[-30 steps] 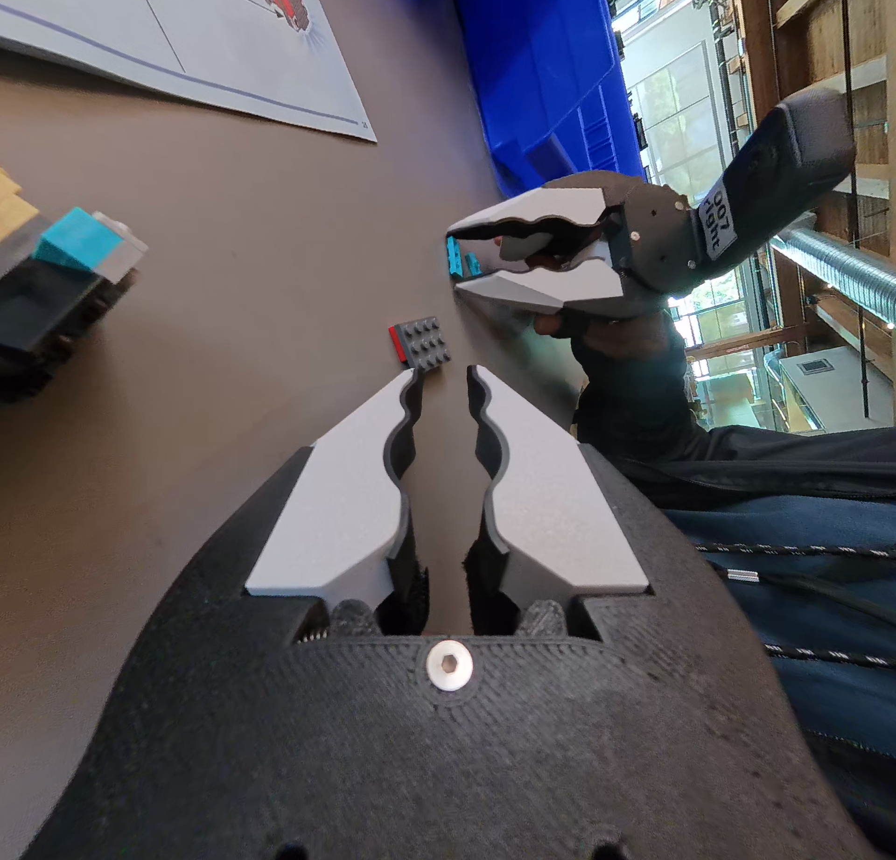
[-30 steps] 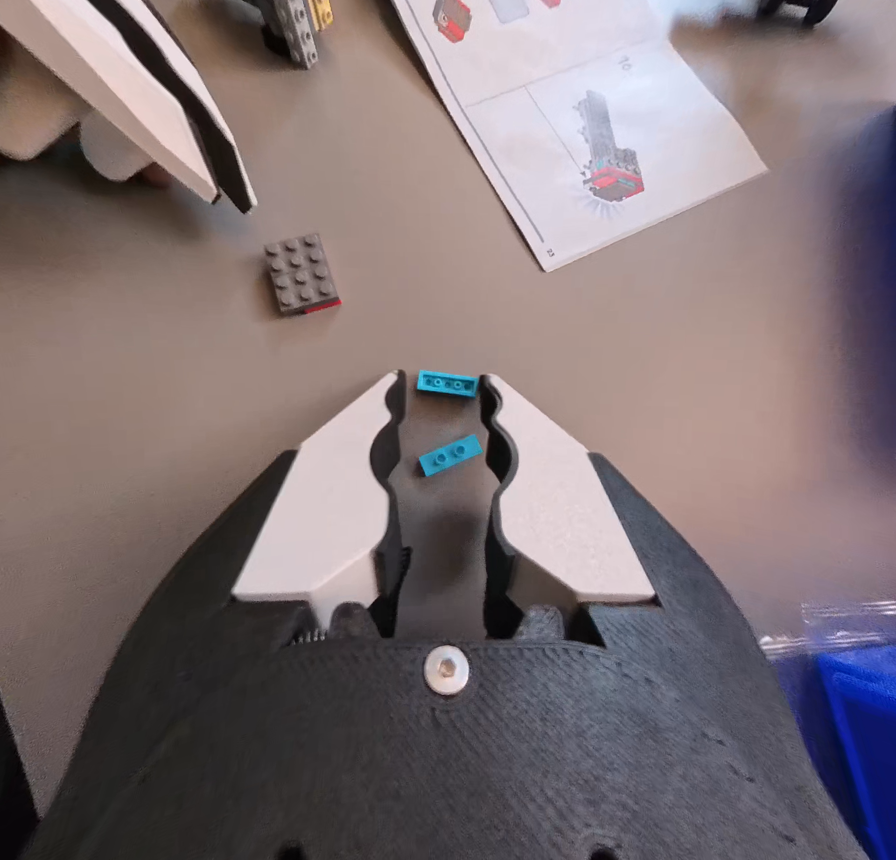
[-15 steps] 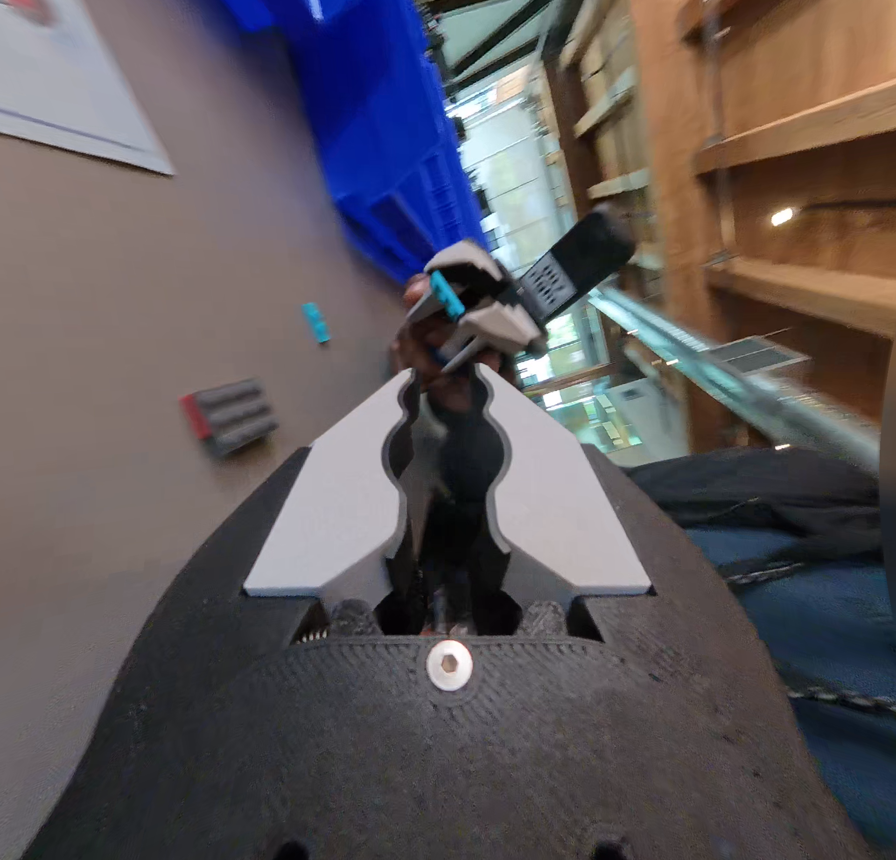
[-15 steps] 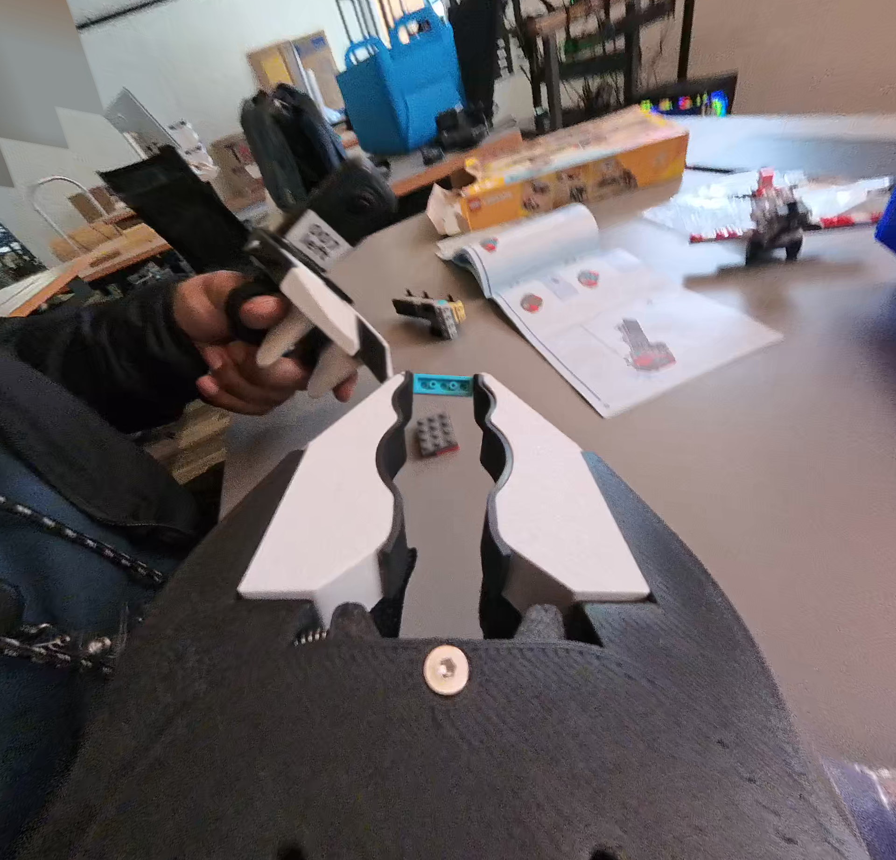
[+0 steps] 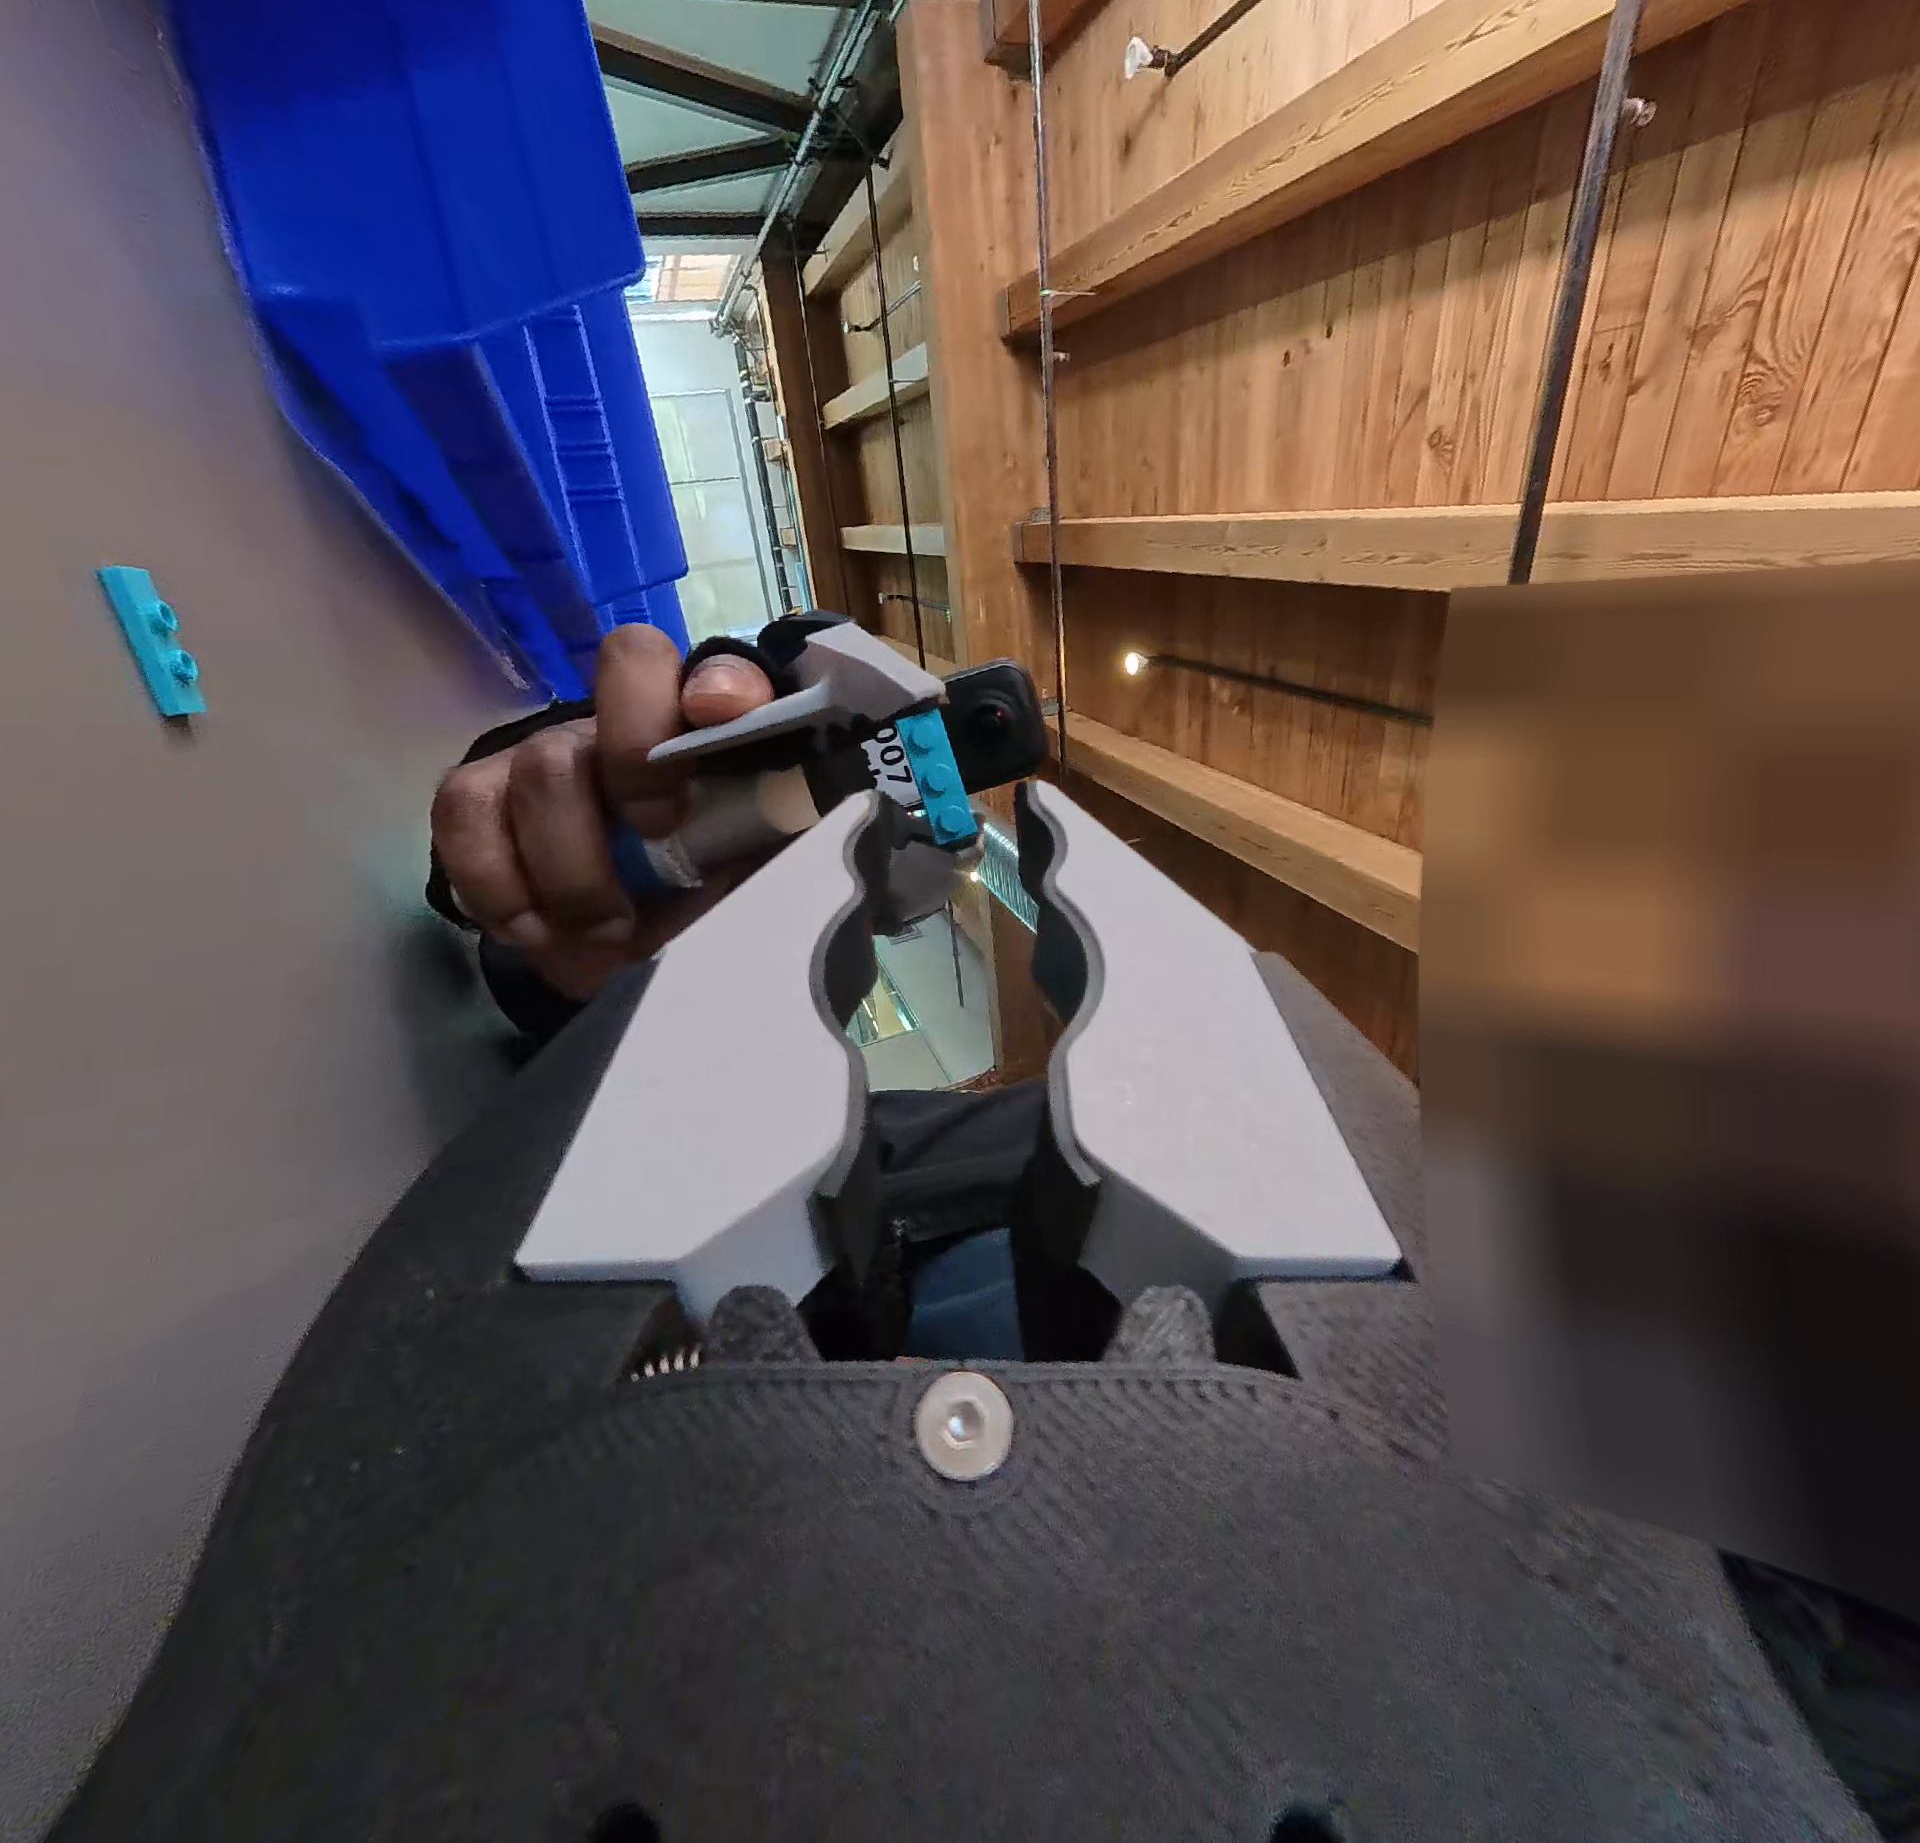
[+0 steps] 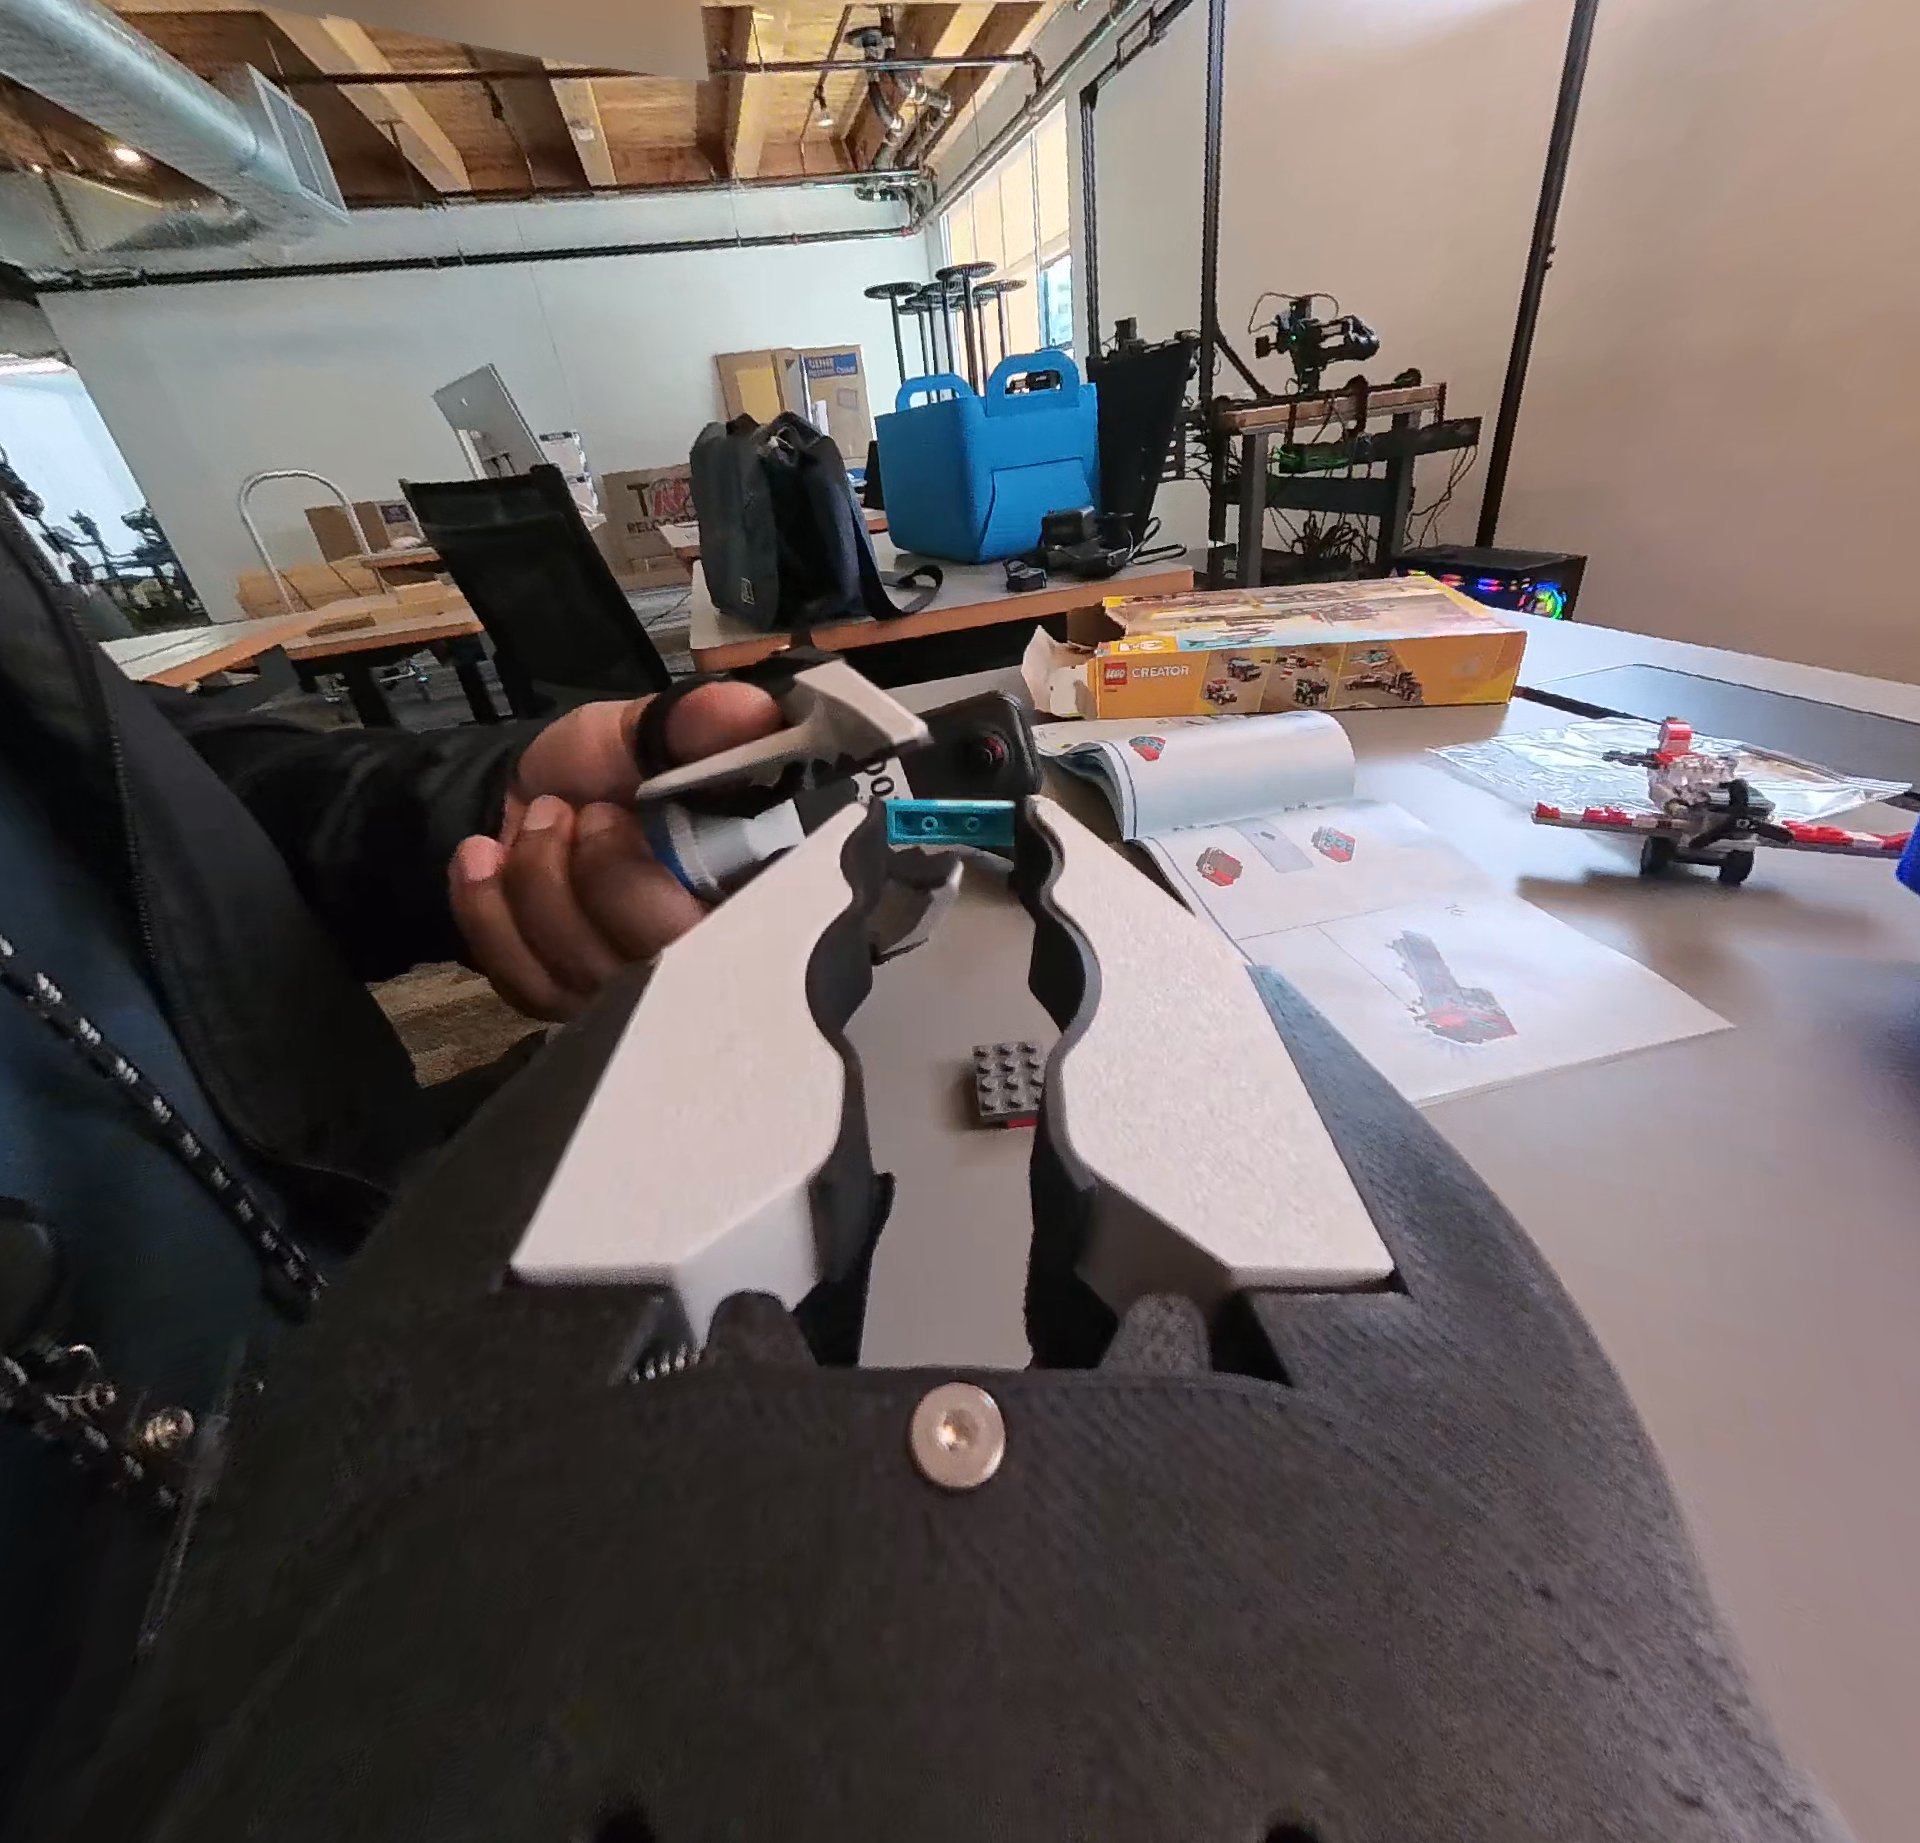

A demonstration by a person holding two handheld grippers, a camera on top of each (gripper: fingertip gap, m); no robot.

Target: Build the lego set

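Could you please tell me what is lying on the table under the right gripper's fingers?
A dark grey studded plate with a red edge lies on the table, seen through the gap. The fingers cover its right edge and whatever lies beneath them.

Teal plate (image 5: 940,777) between right tool (image 5: 914,744) tips

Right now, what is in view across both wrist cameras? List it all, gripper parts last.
teal plate: one, teal, clamped between the right gripper's fingertips, off the table
second teal plate: one, teal, flat on the table
studded block: one, dark grey over red, on the table
instruction booklet: one, white, open on the table
set box: one, yellow, behind the booklet
small plane model: one, red and grey, on a clear bag
storage bins: blue, stacked at the table edge
right gripper: grey fingers, shut on the plate
left gripper: grey fingers, open, facing the right one
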